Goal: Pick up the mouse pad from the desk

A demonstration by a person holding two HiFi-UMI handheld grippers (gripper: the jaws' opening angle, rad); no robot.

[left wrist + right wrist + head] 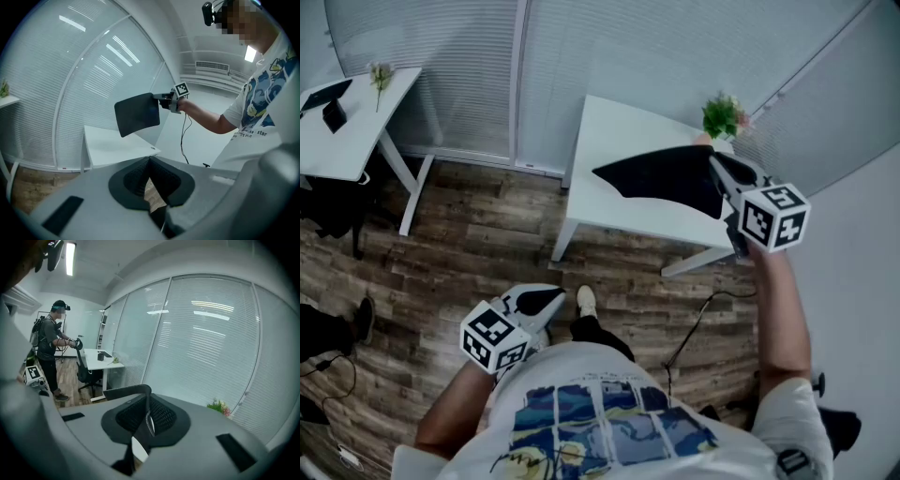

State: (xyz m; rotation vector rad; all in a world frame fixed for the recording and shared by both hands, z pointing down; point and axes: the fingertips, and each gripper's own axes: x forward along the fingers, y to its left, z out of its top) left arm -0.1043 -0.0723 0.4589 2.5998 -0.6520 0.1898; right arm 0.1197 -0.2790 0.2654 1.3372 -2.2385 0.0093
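The right gripper [718,176] pinches the mouse pad [661,178], which stretches left over the desk [609,127]; the lower-left left gripper [546,300] is closed, empty.

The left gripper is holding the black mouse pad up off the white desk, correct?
No, the right gripper holds it. The head view shows it clamping the black mouse pad above the white desk; the left gripper is low by the person's body, empty.

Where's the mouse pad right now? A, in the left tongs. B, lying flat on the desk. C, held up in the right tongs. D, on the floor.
C: the right tongs grip the mouse pad by its edge, holding it up off the white desk.
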